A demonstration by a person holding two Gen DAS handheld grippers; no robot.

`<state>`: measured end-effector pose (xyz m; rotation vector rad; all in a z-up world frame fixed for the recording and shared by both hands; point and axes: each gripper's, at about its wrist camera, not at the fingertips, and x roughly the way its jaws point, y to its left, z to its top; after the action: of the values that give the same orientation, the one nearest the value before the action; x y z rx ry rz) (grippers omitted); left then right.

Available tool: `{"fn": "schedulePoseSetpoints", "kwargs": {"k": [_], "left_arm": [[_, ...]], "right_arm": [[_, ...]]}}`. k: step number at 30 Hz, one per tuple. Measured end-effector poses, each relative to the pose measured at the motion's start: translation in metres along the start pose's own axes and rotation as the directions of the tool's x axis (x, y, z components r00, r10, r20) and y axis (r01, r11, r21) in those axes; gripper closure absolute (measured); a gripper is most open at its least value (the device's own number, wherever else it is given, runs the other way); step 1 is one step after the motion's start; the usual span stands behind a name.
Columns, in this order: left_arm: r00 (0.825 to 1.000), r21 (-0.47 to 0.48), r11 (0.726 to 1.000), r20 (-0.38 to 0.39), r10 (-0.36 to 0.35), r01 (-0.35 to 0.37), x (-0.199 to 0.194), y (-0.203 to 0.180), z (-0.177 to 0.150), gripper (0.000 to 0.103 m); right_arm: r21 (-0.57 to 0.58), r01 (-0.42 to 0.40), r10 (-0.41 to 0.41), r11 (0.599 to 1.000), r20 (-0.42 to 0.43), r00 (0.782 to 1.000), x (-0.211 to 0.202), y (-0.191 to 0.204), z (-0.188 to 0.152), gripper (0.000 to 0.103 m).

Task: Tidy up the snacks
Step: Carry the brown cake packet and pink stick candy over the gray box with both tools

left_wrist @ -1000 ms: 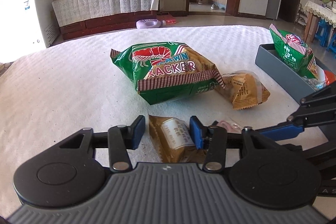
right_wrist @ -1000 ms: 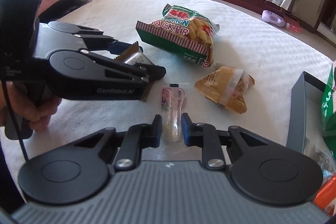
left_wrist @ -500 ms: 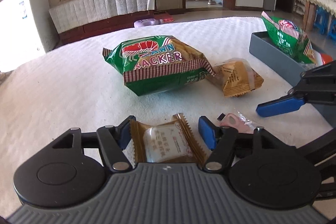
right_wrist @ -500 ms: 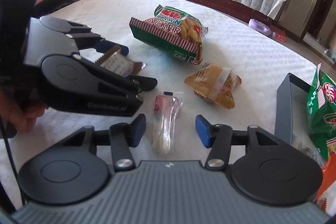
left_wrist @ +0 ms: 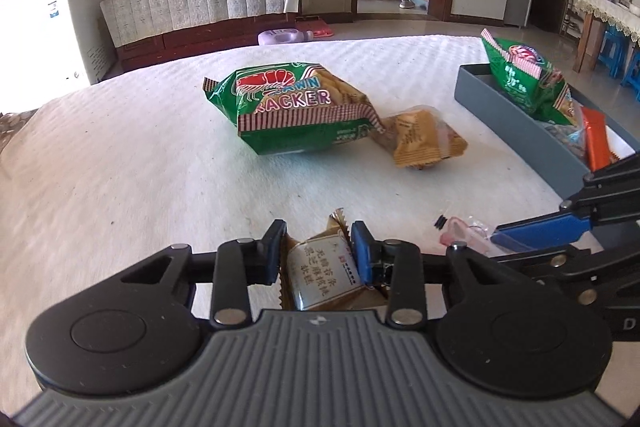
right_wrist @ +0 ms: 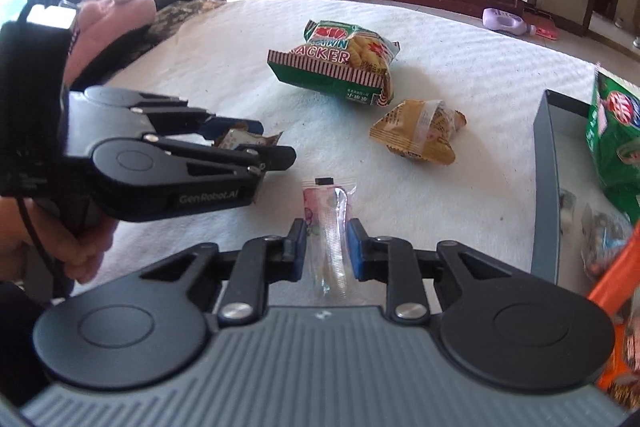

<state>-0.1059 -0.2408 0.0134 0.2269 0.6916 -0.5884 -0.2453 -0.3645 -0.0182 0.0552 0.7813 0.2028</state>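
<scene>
The left tongs (left_wrist: 318,247), at the bottom centre of the left wrist view, are closing on a brown cake packet (left_wrist: 326,277), its pads pressing the wrapper from both sides so it is sitting tilted between them. In the right wrist view the same tongs are showing at the left of the frame, gripped by a hand (right_wrist: 86,247) in a dark sleeve, with the packet's crimped end poking out between the tips.

The right tongs (right_wrist: 327,245), at the bottom centre of their own view, are clamping tight on a pink clear-wrapped snack stick (right_wrist: 330,223), which is running straight up the frame from between the blue pads (right_wrist: 354,247). In the left wrist view the stick's tip and a blue finger are showing at the right edge.

Moving outward, a tan snack packet (right_wrist: 416,135) is lying on the white-covered counter (left_wrist: 120,167) just above and right of the stick, touching the corner of a green prawn cracker bag (left_wrist: 296,111) that is sitting in the middle of the frame.

Over at the right edge, a grey tray (left_wrist: 504,115) is holding another green bag (left_wrist: 524,79), leaning upright at its far end, and an orange packet (left_wrist: 596,143) nearer the camera, with a few small wrapped items between them that are too blurred to name.
</scene>
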Motion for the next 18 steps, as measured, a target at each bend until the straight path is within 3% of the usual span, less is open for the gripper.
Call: {"fn": "schedulePoseSetpoints", "kwargs": {"k": [6,18], "left_arm": [[1.0,-0.005,1.0,0.024,0.018,-0.018,-0.02,-0.012,-0.001,0.062],[0.99,0.029,0.997,0.122,-0.07,0.067,-0.034,-0.077,0.031,0.062]], "right_arm": [[0.058,-0.011,0.007,0.998,0.071,0.997,-0.031,-0.006,-0.01,0.078],[0.163,0.023,-0.057,0.986,0.21,0.976,-0.092,-0.047,-0.022,0.078]]}}
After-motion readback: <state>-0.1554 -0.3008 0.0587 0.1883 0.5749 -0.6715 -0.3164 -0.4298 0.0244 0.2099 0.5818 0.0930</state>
